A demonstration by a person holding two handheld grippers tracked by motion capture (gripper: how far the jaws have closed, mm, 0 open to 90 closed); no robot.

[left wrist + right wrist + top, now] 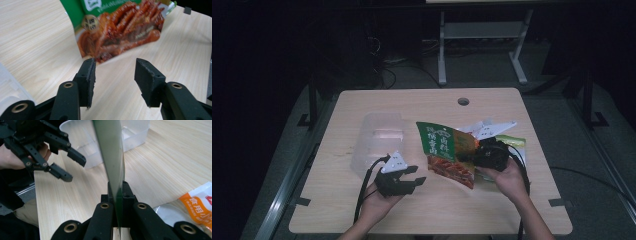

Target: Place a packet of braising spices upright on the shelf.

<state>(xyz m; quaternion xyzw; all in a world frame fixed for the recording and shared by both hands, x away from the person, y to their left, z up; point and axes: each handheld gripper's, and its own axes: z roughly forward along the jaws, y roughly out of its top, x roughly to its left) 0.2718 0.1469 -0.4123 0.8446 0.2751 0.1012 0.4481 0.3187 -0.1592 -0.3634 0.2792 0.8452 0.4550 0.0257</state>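
A green snack pouch [443, 150] printed with reddish-brown food stands on edge over the middle of the wooden table [412, 102]. My right gripper [469, 157] is shut on its right side; in the right gripper view the jaws [117, 188] pinch the pouch's thin edge [110, 150]. My left gripper [418, 174] stands open just left of the pouch, apart from it. In the left gripper view its jaws [115, 63] are spread with bare table between them, and the pouch [120, 25] lies a little beyond the tips. From the right gripper view, the left gripper [75, 169] is at upper left.
A clear plastic container [377, 140] sits on the table behind the left gripper, open side up [135, 132]. Other packets lie behind the right hand: white ones [494, 129], a green-yellow one [513, 142] and an orange-and-white one [200, 205]. A round hole [463, 101] marks the far edge.
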